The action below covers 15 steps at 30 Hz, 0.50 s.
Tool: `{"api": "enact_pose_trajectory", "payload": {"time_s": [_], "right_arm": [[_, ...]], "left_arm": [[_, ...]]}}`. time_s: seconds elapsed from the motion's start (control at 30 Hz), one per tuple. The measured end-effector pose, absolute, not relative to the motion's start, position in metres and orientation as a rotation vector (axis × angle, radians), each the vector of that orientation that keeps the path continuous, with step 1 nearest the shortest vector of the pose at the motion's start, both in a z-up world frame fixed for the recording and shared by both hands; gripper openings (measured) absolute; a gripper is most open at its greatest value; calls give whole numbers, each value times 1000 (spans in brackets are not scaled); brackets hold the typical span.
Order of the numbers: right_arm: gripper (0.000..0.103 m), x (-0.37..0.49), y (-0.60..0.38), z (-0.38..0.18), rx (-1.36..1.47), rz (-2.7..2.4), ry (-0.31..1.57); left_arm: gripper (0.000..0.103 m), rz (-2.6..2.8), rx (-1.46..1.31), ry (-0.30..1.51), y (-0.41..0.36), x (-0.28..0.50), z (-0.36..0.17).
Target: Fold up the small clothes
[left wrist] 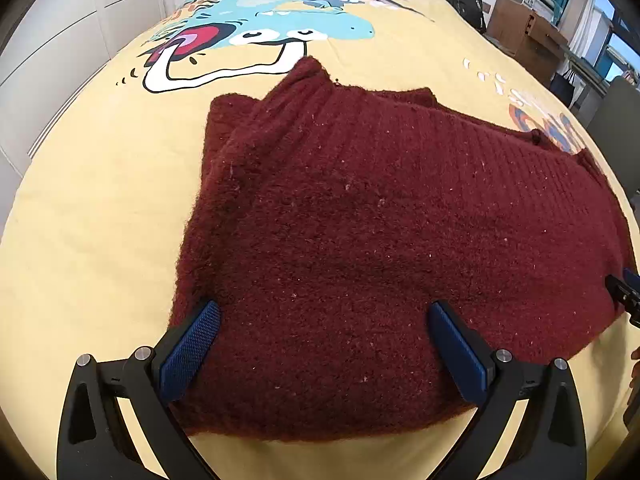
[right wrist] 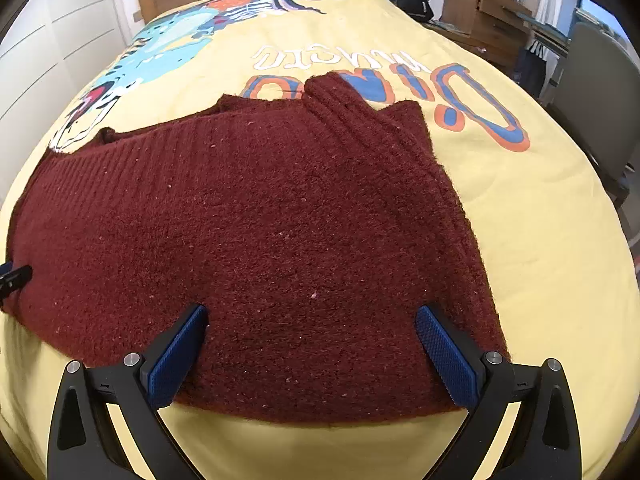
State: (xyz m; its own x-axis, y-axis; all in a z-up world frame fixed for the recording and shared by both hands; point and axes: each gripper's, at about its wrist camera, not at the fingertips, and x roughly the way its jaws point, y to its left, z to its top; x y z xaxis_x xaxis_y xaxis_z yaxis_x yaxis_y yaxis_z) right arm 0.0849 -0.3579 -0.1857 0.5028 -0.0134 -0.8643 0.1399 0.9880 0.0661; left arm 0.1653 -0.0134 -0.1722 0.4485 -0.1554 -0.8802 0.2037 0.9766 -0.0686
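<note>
Both sets of jaws gape wide with only flat maroon sweater (left wrist: 360, 220) between them; bare yellow bedspread (right wrist: 540, 240) outside, nothing upright nearby.

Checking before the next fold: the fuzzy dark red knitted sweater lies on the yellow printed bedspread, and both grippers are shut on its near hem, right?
Not quite. In both wrist views the left gripper and right gripper are open over the fuzzy dark red knitted sweater, which lies on the yellow printed bedspread.

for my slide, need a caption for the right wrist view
Open right hand-held gripper over a maroon sweater on a yellow bedspread.
</note>
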Motion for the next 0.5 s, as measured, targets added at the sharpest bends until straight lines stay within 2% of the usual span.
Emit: {"api": "enact_pose_trajectory", "payload": {"time_s": [0.23, 0.37, 0.5], "right_arm": [[103, 80, -351, -162, 97, -84, 1083], [103, 61, -348, -145, 64, -67, 1070], [103, 42, -352, -140, 63, -78, 1075]], "left_arm": [[102, -286, 5, 1142, -5, 167, -150], [102, -296, -65, 1116, 20, 167, -121], [102, -296, -101, 1154, 46, 176, -121]]}}
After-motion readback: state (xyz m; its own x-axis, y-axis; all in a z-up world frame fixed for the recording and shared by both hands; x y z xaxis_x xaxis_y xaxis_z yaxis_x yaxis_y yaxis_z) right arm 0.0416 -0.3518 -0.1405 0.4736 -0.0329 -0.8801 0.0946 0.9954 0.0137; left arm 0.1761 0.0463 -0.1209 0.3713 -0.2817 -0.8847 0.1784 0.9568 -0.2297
